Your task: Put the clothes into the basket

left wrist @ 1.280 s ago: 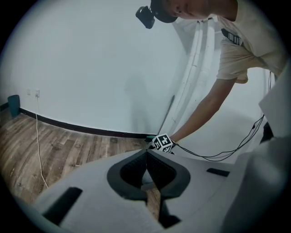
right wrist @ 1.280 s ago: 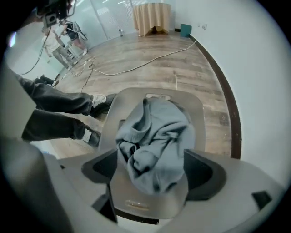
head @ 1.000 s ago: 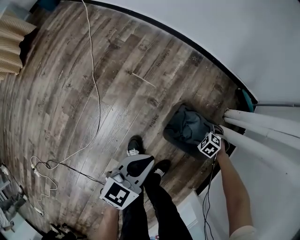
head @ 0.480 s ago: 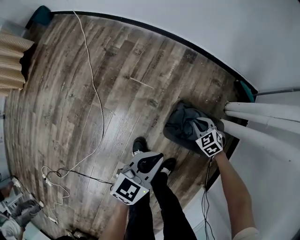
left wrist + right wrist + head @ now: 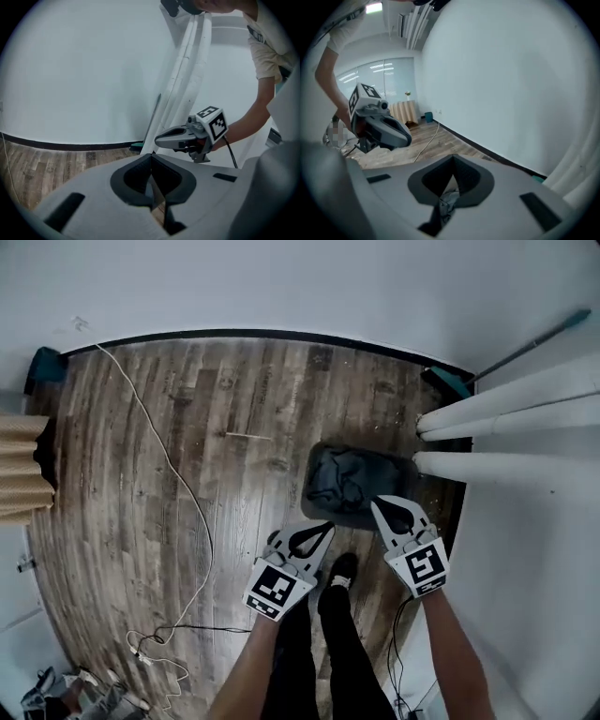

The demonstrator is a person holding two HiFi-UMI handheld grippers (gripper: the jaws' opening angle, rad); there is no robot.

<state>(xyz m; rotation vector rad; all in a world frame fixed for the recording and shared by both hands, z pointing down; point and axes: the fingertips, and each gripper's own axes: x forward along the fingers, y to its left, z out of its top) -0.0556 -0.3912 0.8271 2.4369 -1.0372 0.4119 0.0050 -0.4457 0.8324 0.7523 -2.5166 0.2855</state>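
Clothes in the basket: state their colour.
The clothes are dark blue-grey, plain; the head view shows them best, inside the dark basket.

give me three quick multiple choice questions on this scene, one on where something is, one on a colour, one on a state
1. Where is the basket?
A. on the wood floor beside the white poles
B. on a table
C. hanging on the wall

2. What colour are the clothes in it?
A. red
B. dark grey
C. yellow

3. How do the left gripper fingers stand?
A. wide apart
B. clamped on a cable
C. together, nothing between them

Answers:
1 A, it stands on the boards next to the poles.
2 B, the heap inside looks dark grey.
3 C, the left gripper view shows the tips meeting with nothing between.
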